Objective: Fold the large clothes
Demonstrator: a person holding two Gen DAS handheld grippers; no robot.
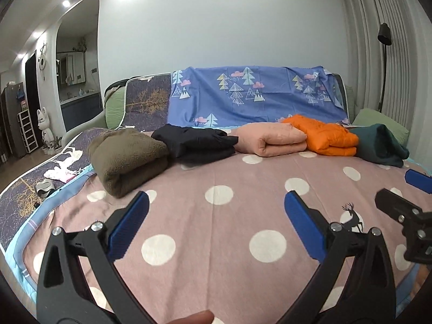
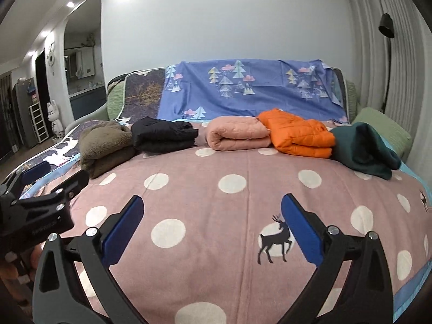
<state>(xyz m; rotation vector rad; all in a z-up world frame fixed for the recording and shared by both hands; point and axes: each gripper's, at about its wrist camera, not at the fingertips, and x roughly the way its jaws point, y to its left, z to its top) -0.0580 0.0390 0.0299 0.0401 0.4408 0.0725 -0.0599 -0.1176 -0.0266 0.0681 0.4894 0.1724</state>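
Several folded garments lie in a row at the back of the pink polka-dot sheet [image 1: 216, 224]: an olive fleece [image 1: 127, 159], a black one [image 1: 199, 143], a pink one [image 1: 270, 139], an orange jacket [image 1: 324, 135] and a dark teal one [image 1: 380, 145]. The same row shows in the right wrist view: olive [image 2: 105, 145], black [image 2: 164, 135], pink [image 2: 237, 132], orange [image 2: 299, 132], teal [image 2: 367, 148]. My left gripper [image 1: 216, 210] is open and empty above the sheet. My right gripper [image 2: 213, 210] is open and empty beside it, above the sheet [image 2: 216, 183].
A blue tree-print sheet [image 1: 248, 91] drapes the sofa back. A green cushion [image 1: 380, 124] sits at the right end. Small pink and grey items [image 1: 62, 174] lie on the purple cover at the left. A floor lamp [image 1: 384, 54] stands by the curtain.
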